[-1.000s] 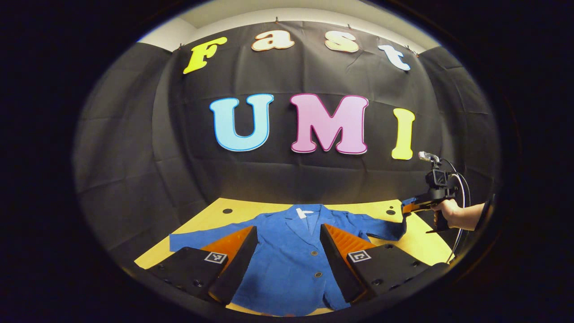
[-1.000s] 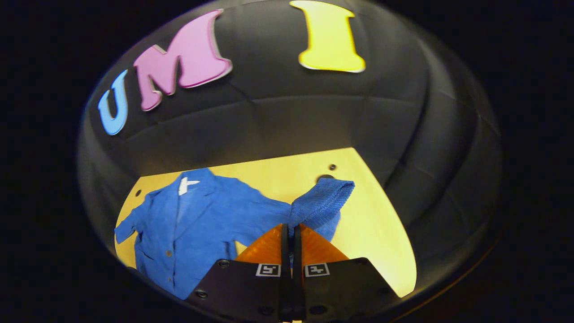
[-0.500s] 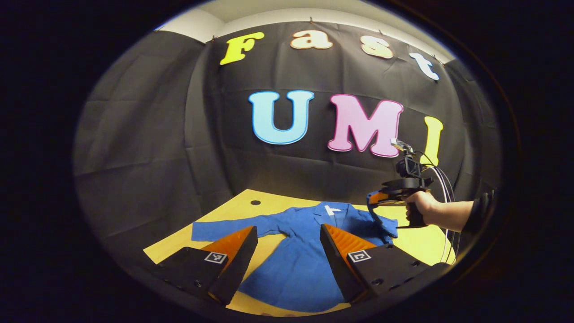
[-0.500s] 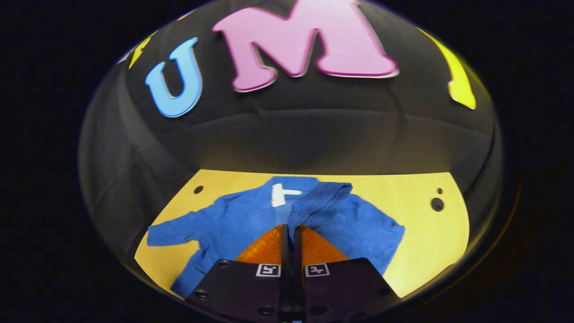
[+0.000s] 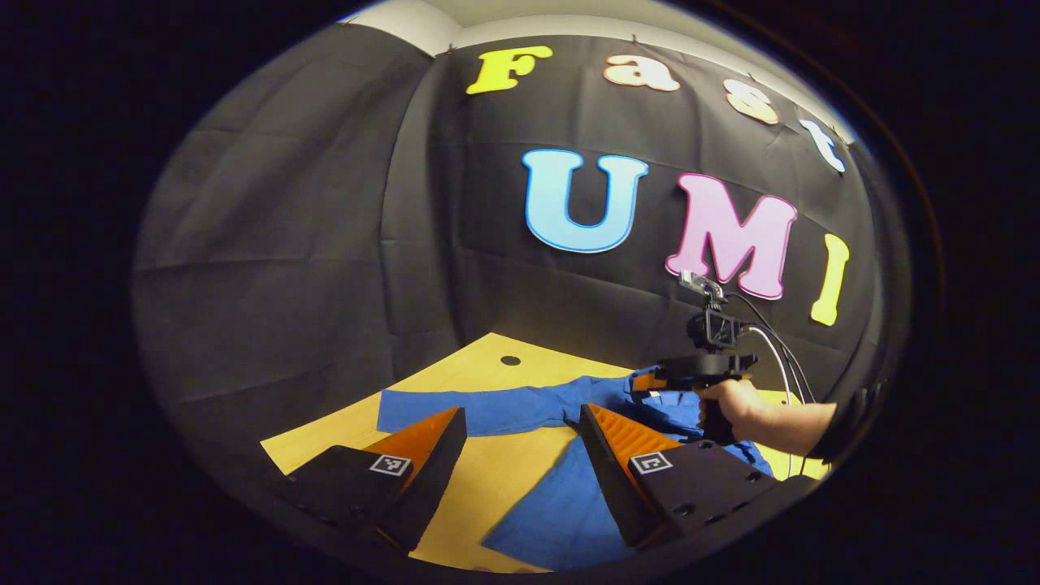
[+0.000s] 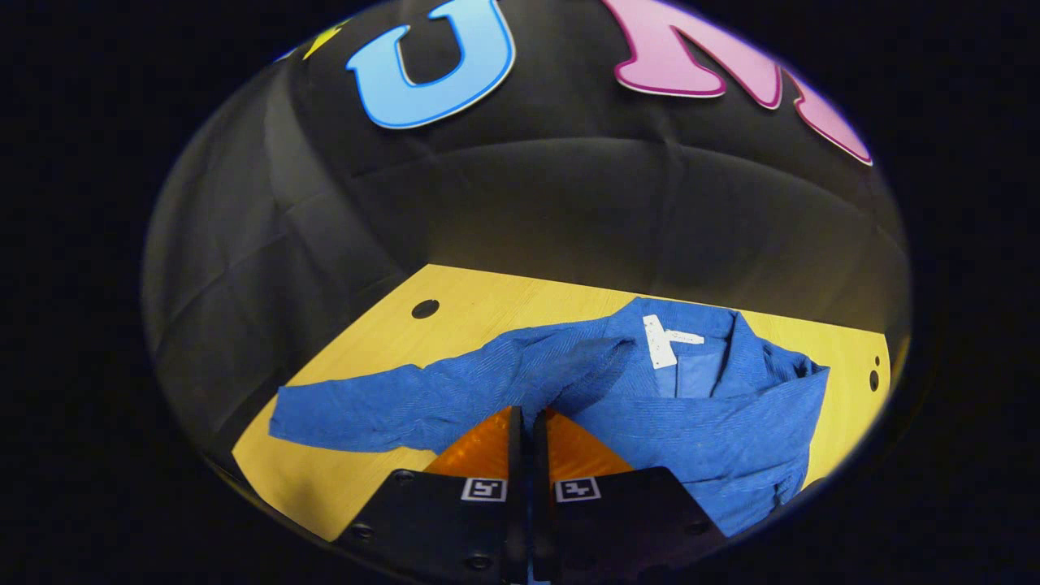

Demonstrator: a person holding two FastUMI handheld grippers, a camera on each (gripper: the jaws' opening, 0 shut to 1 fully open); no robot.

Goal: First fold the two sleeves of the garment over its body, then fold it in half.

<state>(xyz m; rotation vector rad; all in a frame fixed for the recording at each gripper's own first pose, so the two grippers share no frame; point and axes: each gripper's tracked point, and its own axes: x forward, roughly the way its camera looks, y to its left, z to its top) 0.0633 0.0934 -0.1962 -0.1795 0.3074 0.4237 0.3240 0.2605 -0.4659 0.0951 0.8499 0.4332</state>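
Right gripper view is led, at the bottom centre of the frame, by the right gripper [image 6: 525, 418], whose two fingers are seen pressed almost together with only a thin slit between them. A fold of the blue jacket [image 6: 715, 422] is pinched at the tips, where the cuff end of the folded sleeve [image 6: 597, 361] is drawn in over the body of the garment. The white neck label [image 6: 656, 341] is seen just to the right of that cuff, inside the open collar in the upper right of the cloth. The other sleeve [image 6: 366, 406] is laid out flat toward the left of the frame, reaching near the edge of the yellow table [image 6: 487, 305], and a dark round hole [image 6: 424, 309] is seen in the tabletop in the upper left of the board. In the left gripper view, the left gripper [image 5: 520, 418] is shown at the bottom with its fingers spread wide apart and nothing held between them; yellow tabletop and part of the jacket are seen through the gap. Farther off, at the right of that frame, the right gripper is seen gripped by a hand [image 5: 725, 404] above the jacket, with cables [image 5: 780, 349] trailing from its top-mounted camera to the right.
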